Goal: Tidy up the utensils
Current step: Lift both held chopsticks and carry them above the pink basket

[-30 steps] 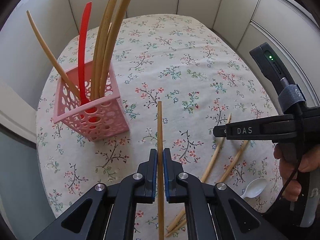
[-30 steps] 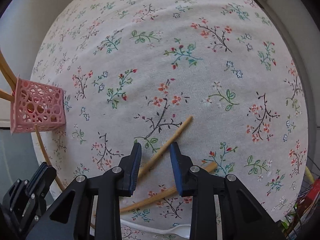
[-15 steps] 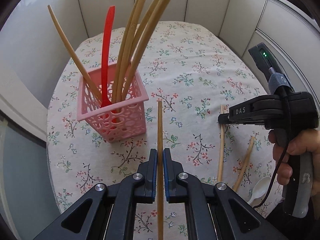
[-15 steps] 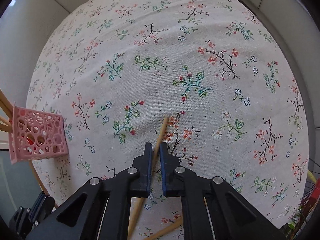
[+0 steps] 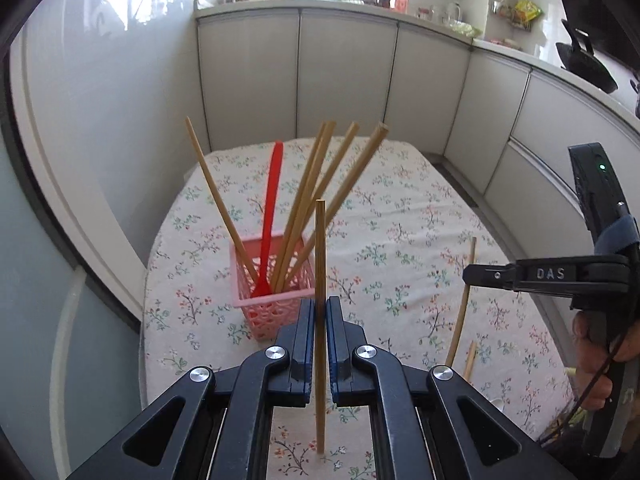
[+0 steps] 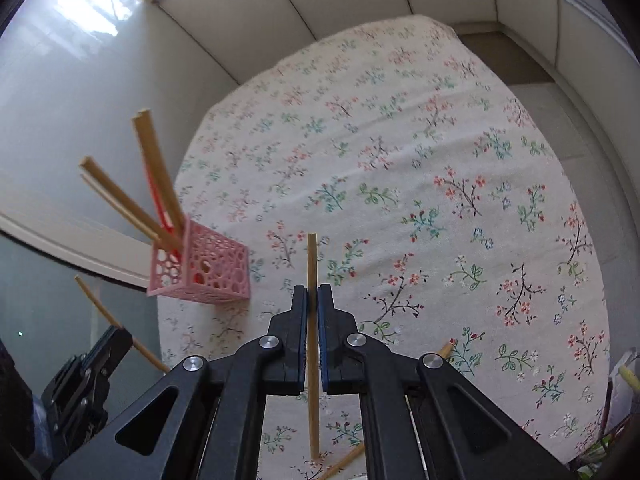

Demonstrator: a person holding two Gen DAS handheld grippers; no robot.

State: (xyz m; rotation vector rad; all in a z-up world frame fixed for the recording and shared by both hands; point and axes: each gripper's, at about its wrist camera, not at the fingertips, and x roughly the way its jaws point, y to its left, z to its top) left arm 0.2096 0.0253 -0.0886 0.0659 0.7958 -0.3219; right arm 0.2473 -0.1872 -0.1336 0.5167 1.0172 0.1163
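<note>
My left gripper (image 5: 320, 305) is shut on a bamboo chopstick (image 5: 320, 248), held above the floral tablecloth (image 5: 400, 240). Just beyond it stands the pink perforated basket (image 5: 262, 314) with a red spoon (image 5: 272, 200) and several chopsticks leaning in it. My right gripper (image 6: 312, 293) is shut on a second chopstick (image 6: 311, 258), also off the table. From the left wrist view the right gripper (image 5: 467, 276) shows at the right with its chopstick (image 5: 464, 308) hanging below. The basket (image 6: 212, 270) lies to the left in the right wrist view.
Two loose chopsticks (image 6: 344, 460) (image 6: 445, 349) lie on the cloth near the front, one (image 5: 470, 364) also in the left wrist view beside a white spoon (image 5: 496, 402). A hand (image 5: 592, 360) holds the right tool. White cabinets (image 5: 344, 80) ring the table's far side.
The right gripper has closed on a chopstick and lifted it off the cloth. Both grippers have risen and tipped upward, so the basket and table now sit lower and farther away.
</note>
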